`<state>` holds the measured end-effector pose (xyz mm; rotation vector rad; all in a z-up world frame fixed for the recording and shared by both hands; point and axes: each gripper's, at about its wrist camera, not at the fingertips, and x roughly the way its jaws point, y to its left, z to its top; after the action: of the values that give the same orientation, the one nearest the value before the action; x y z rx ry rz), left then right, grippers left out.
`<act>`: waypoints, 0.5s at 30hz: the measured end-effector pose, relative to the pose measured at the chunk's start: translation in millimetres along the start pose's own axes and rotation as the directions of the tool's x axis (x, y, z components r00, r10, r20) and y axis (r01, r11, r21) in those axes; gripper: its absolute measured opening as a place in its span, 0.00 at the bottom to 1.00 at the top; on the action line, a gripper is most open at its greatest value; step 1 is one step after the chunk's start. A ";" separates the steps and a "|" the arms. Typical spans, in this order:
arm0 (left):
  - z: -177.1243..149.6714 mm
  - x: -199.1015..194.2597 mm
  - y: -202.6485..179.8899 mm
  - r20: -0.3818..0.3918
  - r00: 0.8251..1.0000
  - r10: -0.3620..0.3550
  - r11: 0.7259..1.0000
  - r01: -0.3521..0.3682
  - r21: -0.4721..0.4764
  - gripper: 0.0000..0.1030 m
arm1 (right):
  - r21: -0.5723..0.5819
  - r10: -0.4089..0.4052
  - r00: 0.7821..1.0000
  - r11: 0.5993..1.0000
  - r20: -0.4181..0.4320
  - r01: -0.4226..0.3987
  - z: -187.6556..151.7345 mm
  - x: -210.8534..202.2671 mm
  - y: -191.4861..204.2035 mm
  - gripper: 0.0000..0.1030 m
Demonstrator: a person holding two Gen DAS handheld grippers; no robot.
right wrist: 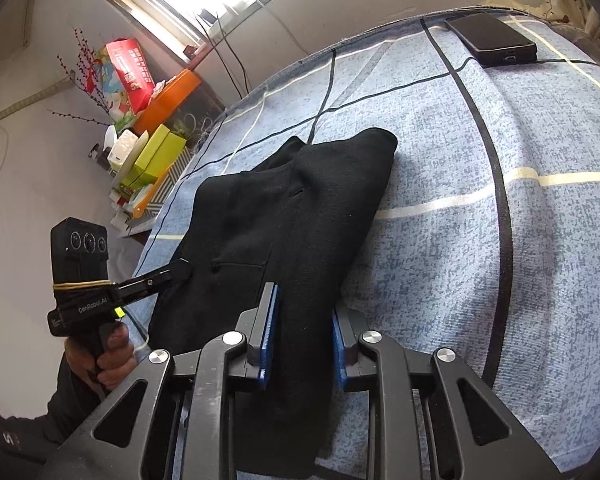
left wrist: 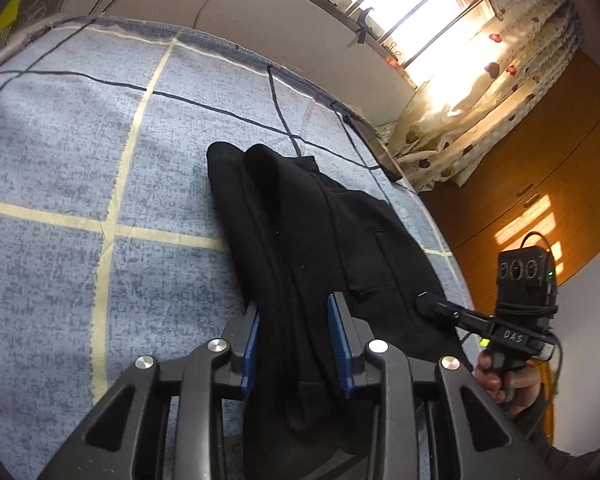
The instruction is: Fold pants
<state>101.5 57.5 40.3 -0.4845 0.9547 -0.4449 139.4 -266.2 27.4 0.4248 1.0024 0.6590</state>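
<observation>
Both claws sit at the near end of the pants [left wrist: 300, 216], one on each side of the bundle. The pants run straight ahead of each claw: their long axis lies along the pointing line of the fingers, from the near edge between the pads out to the rounded fold at the far end.

Left claw [left wrist: 296, 344]: the near edge of the pants passes between the blue pads [left wrist: 252, 354]. The jaws stand at a narrow-to-middle gap with cloth bunched between them. The pads appear to lie against the cloth on both sides, so you hold the left near corner.

Right claw [right wrist: 304, 340]: the same arrangement applies. The jaws are narrow, the cloth fills the gap, and you grip the right near corner. In the left view, its fingertip rests on the pants to the right of the left claw.

Neither hand is plainly nearer; both hold the same end, just beside one another.

The pants are black, thick and soft, already doubled lengthwise into a long strip, with a pocket slit on the upper face. They lie on the bed [left wrist: 60, 160], which has a blue checked sheet. A phone [right wrist: 492, 40] lies far ahead of the right claw, well apart from the pants.

The next fold likely carries the near end forward along that axis toward the far fold. Keep both claws level with each other so the edge travels square.
</observation>
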 end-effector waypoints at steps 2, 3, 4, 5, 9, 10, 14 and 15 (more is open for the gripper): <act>0.1 -0.3 -11.1 0.003 0.998 0.056 0.997 -0.056 0.046 0.29 | -0.009 -0.014 1.000 1.000 0.006 0.014 0.5 -0.8 3.5 0.20; -0.4 -1.9 -17.7 0.011 0.997 0.082 0.994 -0.083 0.072 0.28 | -0.020 -0.022 1.000 1.000 0.014 0.023 0.9 -2.5 7.3 0.19; -0.7 -3.8 -24.6 0.019 0.994 0.105 0.990 -0.107 0.097 0.26 | -0.027 -0.027 0.999 0.999 0.021 0.028 1.5 -4.0 10.9 0.19; -0.5 -5.7 -30.0 0.026 0.992 0.123 0.985 -0.126 0.115 0.25 | -0.033 -0.029 0.999 0.999 0.029 0.030 1.8 -6.0 15.0 0.19; 0.0 -15.9 -52.3 0.066 0.981 0.181 0.963 -0.190 0.189 0.22 | -0.071 -0.034 0.998 0.997 0.053 0.037 4.7 -12.9 33.0 0.18; -0.3 -18.8 -57.2 0.079 0.977 0.199 0.954 -0.212 0.211 0.21 | -0.084 -0.035 0.998 0.996 0.057 0.039 5.3 -14.0 38.5 0.18; 0.9 -34.7 -69.2 0.138 0.960 0.242 0.924 -0.271 0.269 0.21 | -0.133 -0.025 0.997 0.990 0.067 0.034 9.9 -14.9 58.9 0.18; 3.1 -38.4 -70.0 0.151 0.956 0.251 0.919 -0.284 0.274 0.21 | -0.142 -0.022 0.997 0.989 0.067 0.032 11.4 -13.7 63.1 0.18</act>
<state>74.6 23.0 107.2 -0.1032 0.8138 -0.2993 124.8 -229.7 79.8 0.3042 0.8912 0.6838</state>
